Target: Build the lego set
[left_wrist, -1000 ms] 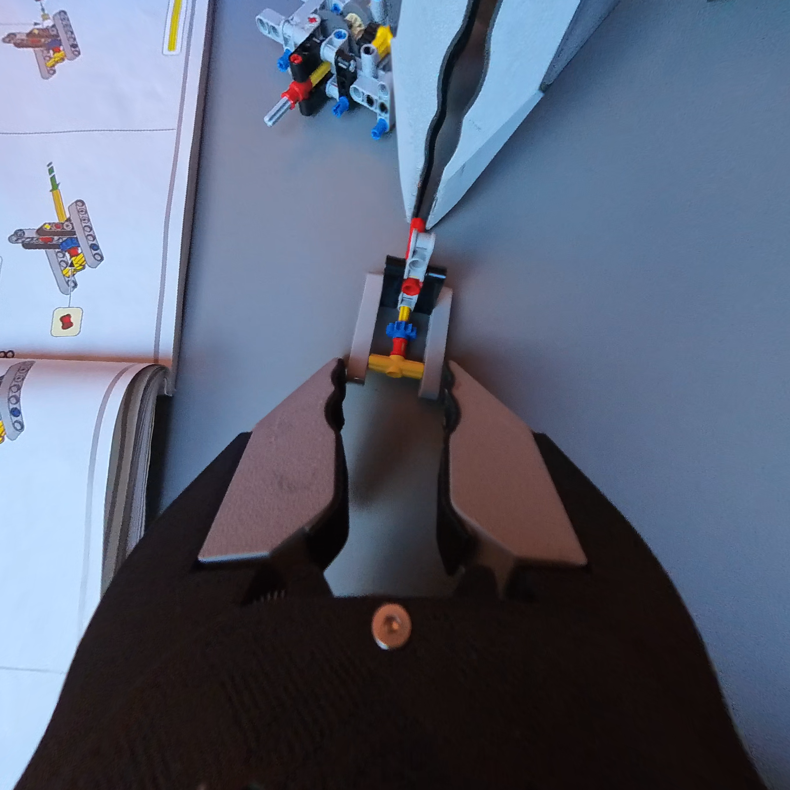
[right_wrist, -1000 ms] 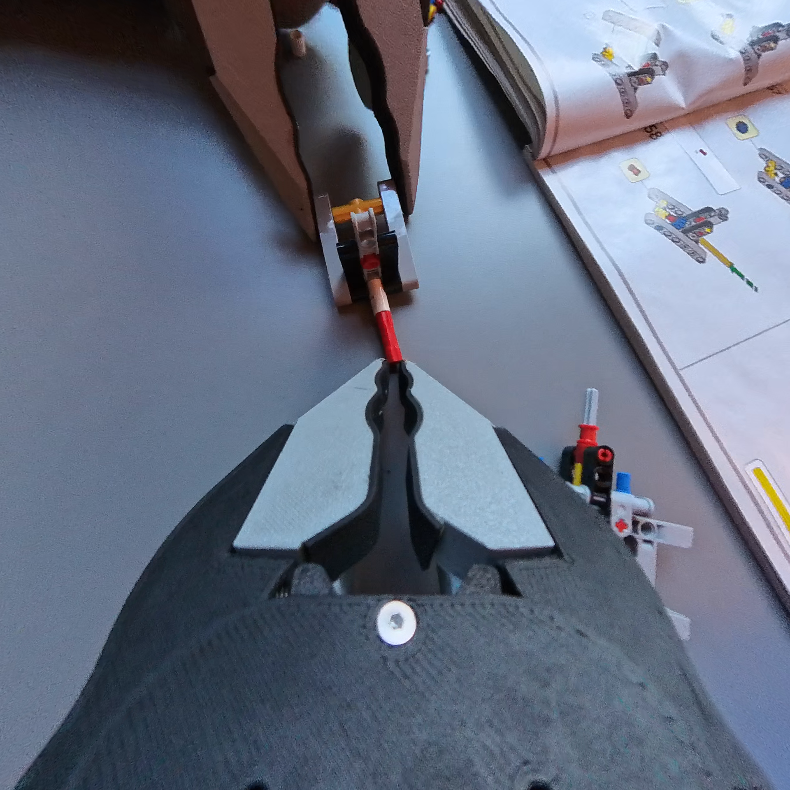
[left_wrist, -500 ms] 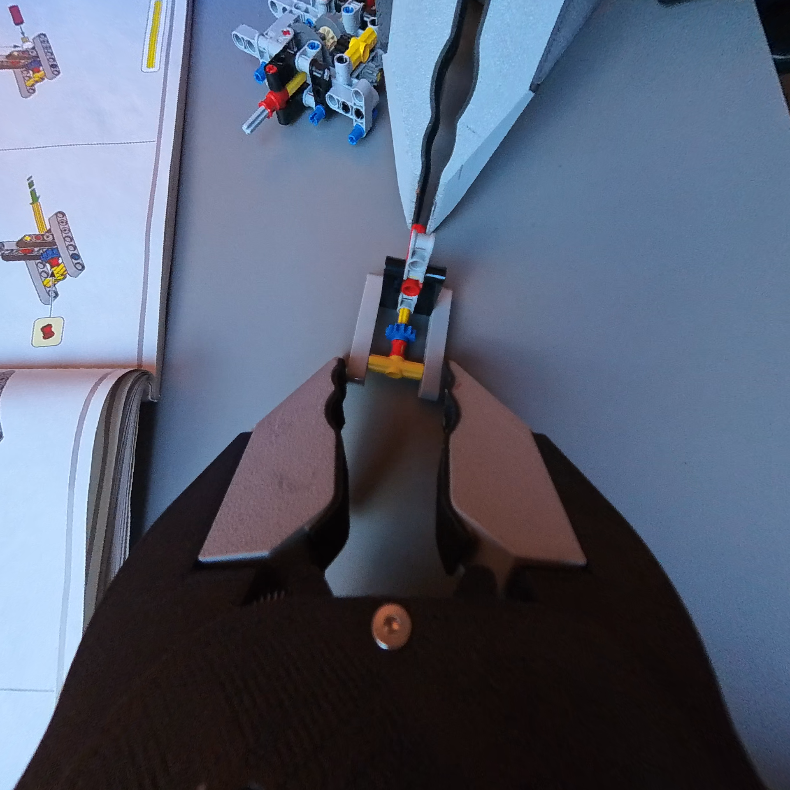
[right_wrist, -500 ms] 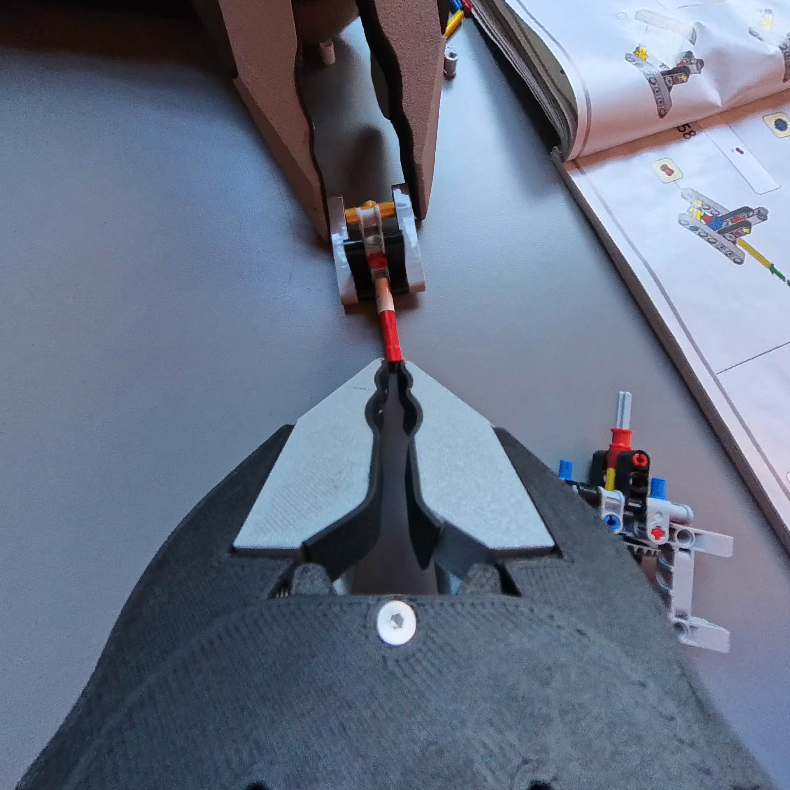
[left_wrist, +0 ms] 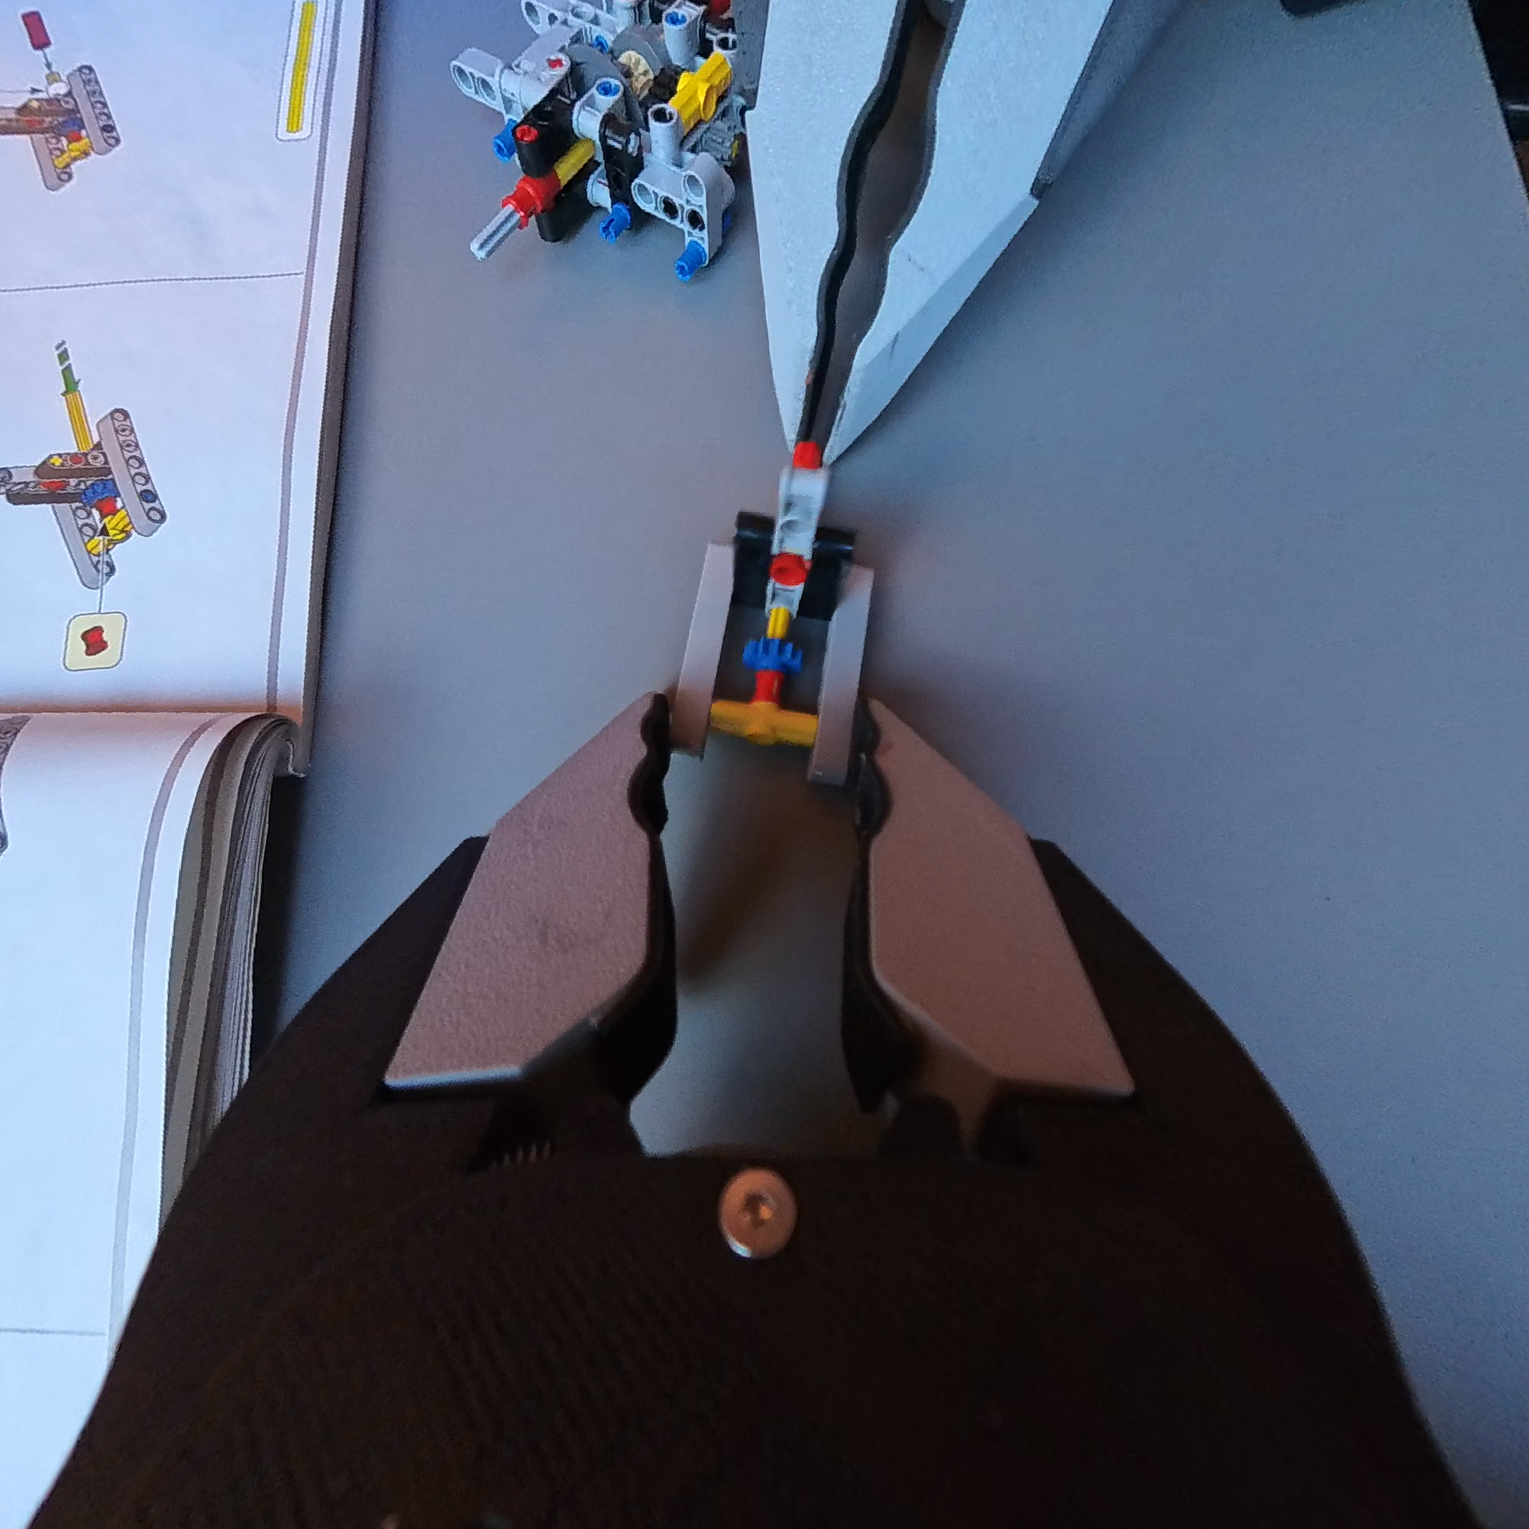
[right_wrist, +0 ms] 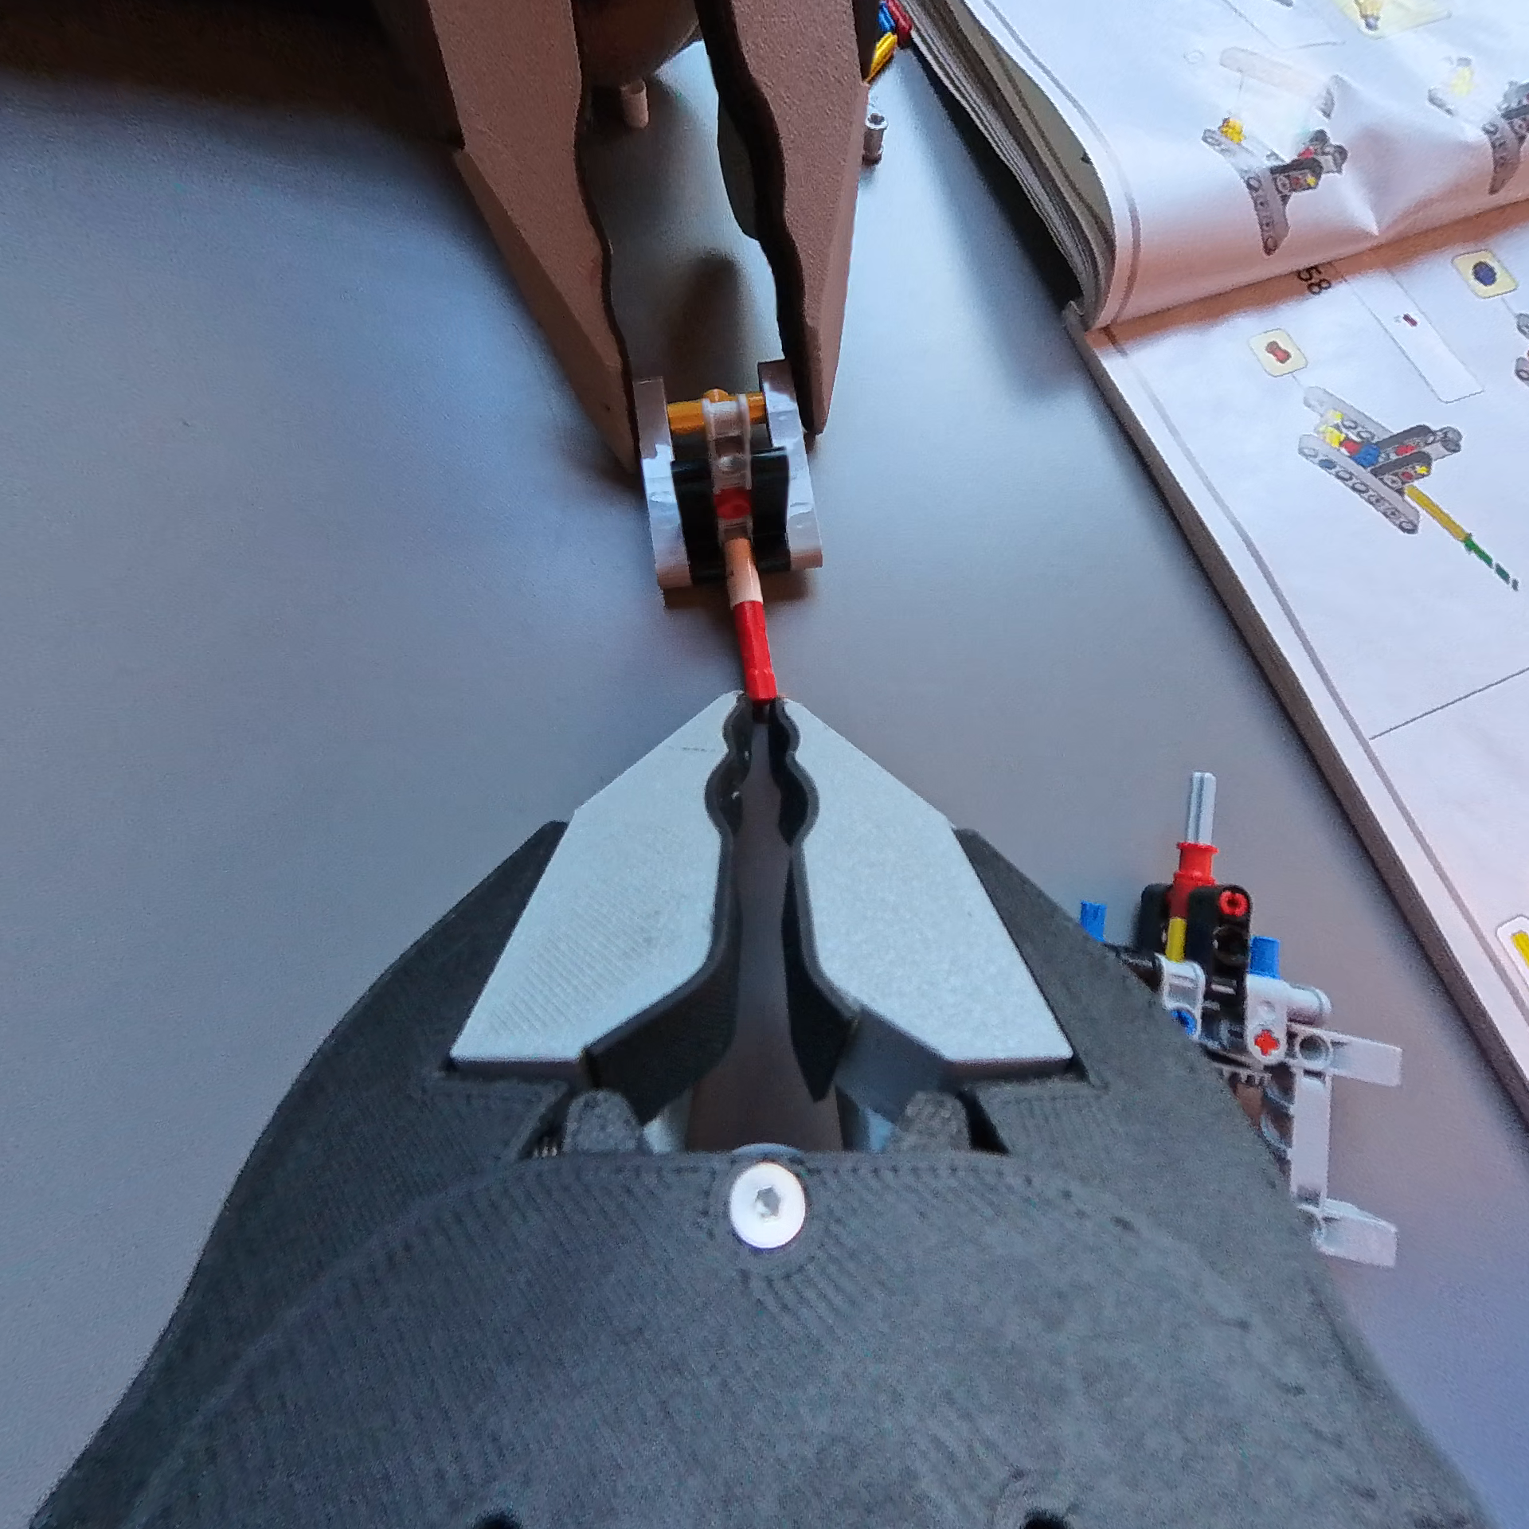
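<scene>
My left gripper (left_wrist: 759, 728) is shut on a small brick assembly (left_wrist: 848, 654): two grey beams with a black part, a yellow cross piece, a blue gear and red bits between them. Its fingertips (left_wrist: 654, 736) press on the outer sides of the beams. The assembly rests low over the grey table (left_wrist: 1158, 662). My right gripper (right_wrist: 757, 703) faces it and is shut on the end of a red axle (right_wrist: 755, 654), whose far end goes into the assembly (right_wrist: 728, 496). The right gripper also shows in the left wrist view (left_wrist: 815, 438), and the left gripper in the right wrist view (right_wrist: 720, 405).
A larger brick model (left_wrist: 612, 141) lies on the table beside the right gripper and also shows in the right wrist view (right_wrist: 1224, 993). An open instruction booklet (left_wrist: 165, 331) lies along one side, and shows in the right wrist view too (right_wrist: 1324, 414). Small loose pieces (right_wrist: 875, 132) lie behind the left gripper. One gripper's finger ends stand about 7 cm off the other's.
Both grippers have shifted a little over the table together; the booklet and the larger model have slid in both views. Both grasps and the axle's place in the assembly look unchanged.
</scene>
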`<state>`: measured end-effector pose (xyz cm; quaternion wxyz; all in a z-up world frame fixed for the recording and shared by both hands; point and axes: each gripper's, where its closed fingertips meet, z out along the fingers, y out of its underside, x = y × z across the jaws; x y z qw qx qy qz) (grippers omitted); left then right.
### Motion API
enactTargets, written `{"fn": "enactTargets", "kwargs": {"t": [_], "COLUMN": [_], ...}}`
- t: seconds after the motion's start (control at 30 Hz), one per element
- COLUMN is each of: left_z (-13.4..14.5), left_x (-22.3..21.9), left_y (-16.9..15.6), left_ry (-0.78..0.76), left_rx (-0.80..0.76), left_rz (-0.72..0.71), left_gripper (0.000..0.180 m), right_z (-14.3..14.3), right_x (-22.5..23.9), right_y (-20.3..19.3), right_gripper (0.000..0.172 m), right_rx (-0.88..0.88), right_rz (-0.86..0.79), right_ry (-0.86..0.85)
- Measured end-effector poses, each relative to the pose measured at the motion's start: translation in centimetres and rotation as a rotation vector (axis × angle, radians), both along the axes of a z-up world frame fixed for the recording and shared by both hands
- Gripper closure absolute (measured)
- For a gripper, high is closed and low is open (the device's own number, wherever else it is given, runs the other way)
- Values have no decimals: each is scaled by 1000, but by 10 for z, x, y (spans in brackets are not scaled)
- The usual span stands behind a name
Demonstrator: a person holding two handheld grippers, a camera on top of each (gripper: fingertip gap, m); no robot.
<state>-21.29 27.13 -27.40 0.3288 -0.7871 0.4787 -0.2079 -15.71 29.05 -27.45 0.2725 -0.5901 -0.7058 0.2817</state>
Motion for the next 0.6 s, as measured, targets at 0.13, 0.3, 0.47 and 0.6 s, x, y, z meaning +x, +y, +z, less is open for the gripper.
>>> {"fn": "enactTargets", "kwargs": {"t": [0.13, 0.3, 0.47, 0.6], "left_z": [0, 0, 1, 1], "left_x": [8, 8, 6, 3], "left_y": [-3, -1, -7, -8], "left_ry": [-3, -12, -11, -23], "left_rx": [0, -2, -20, -36], "left_rz": [-24, -15, -22, -12], "left_gripper": [140, 139, 139, 138], "right_z": [0, 0, 0, 4], "right_x": [-6, -6, -3, -2], "right_y": [-1, -1, 1, 0], "right_gripper": [171, 171, 172, 157], "right_rx": [27, 19, 55, 22], "right_rz": [8, 24, 39, 44], "right_ry": [1, 9, 28, 51]}}
